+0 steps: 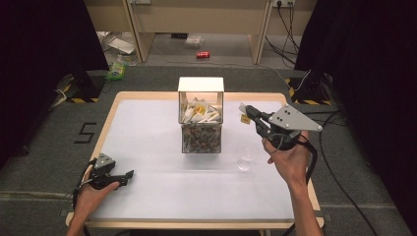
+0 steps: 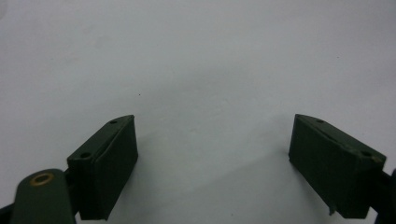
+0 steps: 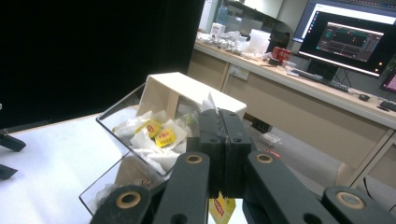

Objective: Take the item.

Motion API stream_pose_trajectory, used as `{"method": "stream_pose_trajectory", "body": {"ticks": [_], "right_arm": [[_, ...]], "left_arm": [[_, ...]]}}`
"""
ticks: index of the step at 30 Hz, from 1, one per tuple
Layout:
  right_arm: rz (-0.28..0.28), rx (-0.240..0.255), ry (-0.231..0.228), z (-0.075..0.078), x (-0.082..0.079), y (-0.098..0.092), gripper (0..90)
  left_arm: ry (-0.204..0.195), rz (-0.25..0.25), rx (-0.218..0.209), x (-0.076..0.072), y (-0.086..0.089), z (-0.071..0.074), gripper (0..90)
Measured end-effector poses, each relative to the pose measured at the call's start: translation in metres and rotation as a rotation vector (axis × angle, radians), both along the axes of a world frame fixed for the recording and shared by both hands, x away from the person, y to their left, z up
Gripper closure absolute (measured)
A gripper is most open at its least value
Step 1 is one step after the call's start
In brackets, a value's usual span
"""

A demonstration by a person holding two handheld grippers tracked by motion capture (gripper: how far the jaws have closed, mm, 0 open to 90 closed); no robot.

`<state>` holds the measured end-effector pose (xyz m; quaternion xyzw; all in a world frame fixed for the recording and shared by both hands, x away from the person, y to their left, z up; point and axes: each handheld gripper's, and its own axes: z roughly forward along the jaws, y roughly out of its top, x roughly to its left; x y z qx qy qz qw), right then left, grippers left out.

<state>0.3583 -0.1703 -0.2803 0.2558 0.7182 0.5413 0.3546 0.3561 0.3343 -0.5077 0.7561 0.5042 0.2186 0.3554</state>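
A clear box (image 1: 200,129) stands at the table's middle back under a white lid, with tea bags (image 1: 199,113) in its upper part and darker packets below. To the right of the box, above the table, my right gripper (image 1: 249,111) is shut on a tea bag (image 1: 242,106) whose yellow tag (image 1: 244,118) dangles below. In the right gripper view the shut jaws (image 3: 224,140) pinch the white tea bag (image 3: 209,103), the tag (image 3: 223,210) hangs under them, and the box (image 3: 140,135) lies just beyond. My left gripper (image 1: 129,176) rests open at the front left, with bare table between its jaws (image 2: 212,158).
A small clear glass (image 1: 244,160) stands on the white table (image 1: 147,147) below the right gripper, right of the box. Beyond the table's far edge are a floor with litter and a wooden desk (image 1: 196,19). Black curtains flank both sides.
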Motion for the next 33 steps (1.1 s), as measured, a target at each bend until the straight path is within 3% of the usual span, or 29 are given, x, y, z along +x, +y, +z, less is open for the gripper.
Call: {"method": "stream_pose_trajectory", "body": {"ticks": [9, 33], "right_arm": [[-0.008, 0.021, 0.026, -0.019, -0.003, -0.007, 89.8], [-0.025, 0.019, 0.066, -0.043, -0.010, -0.019, 89.7]], "left_arm": [[0.000, -0.001, 0.002, 0.000, 0.000, 0.000, 14.7], [-0.001, 0.000, 0.000, 0.000, 0.000, 0.000, 14.6]]}}
